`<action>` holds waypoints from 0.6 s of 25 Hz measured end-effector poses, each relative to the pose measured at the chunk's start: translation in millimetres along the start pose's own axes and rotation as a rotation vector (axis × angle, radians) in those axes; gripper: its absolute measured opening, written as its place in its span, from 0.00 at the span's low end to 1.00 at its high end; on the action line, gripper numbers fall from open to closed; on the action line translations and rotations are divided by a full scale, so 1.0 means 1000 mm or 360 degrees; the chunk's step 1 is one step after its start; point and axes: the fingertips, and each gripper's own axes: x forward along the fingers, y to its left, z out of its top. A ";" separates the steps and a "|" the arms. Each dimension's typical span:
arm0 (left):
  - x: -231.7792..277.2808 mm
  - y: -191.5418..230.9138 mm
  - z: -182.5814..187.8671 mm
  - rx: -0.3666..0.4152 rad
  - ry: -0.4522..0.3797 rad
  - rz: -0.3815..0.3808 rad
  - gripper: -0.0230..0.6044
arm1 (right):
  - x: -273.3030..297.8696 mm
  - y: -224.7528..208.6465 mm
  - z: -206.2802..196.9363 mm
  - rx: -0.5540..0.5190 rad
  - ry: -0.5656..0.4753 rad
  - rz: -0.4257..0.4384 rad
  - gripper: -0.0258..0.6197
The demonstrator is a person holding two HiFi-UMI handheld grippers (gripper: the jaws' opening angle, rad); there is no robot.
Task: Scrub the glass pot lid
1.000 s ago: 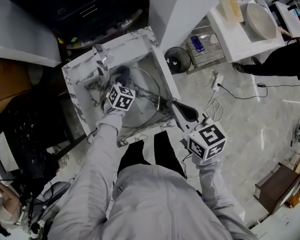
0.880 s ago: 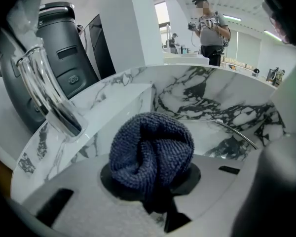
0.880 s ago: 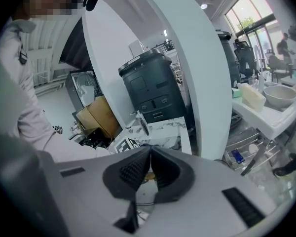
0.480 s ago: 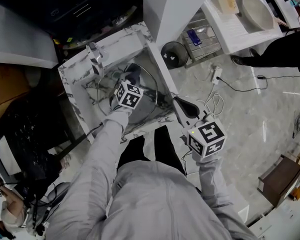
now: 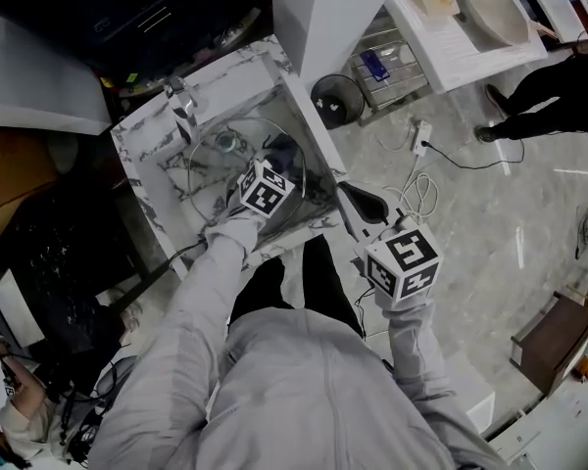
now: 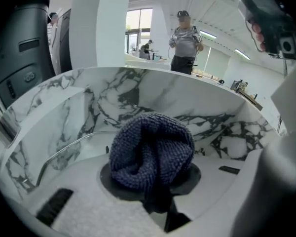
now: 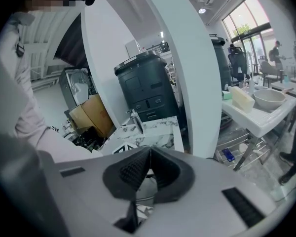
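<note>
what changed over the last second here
The left claw, shut on the dark blue cloth, swept to the right across the glass lid, away from the faucet, uncovering the knob. The right claw stayed shut beside the right edge of the sink; the lid stayed in it.

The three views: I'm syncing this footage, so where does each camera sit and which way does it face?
Head view: on the person's head, looking steeply down at the marble sink and glass lid; grey sleeves, left gripper and right gripper show.
Left gripper view: low in the sink, looking along jaws shut on a blue cloth.
Right gripper view: beside the sink, looking past shut, empty jaws toward the faucet; a sleeve shows.
Shared: head and right gripper views both show faucet and bowl.
</note>
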 end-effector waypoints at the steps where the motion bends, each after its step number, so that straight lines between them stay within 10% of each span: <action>1: 0.001 -0.006 0.000 0.0014 0.0001 -0.0036 0.17 | -0.001 0.001 -0.001 -0.0002 0.0000 -0.0002 0.09; 15: -0.013 -0.064 -0.017 0.0112 0.0067 -0.0468 0.17 | -0.014 0.020 -0.010 0.0036 -0.0032 -0.0030 0.09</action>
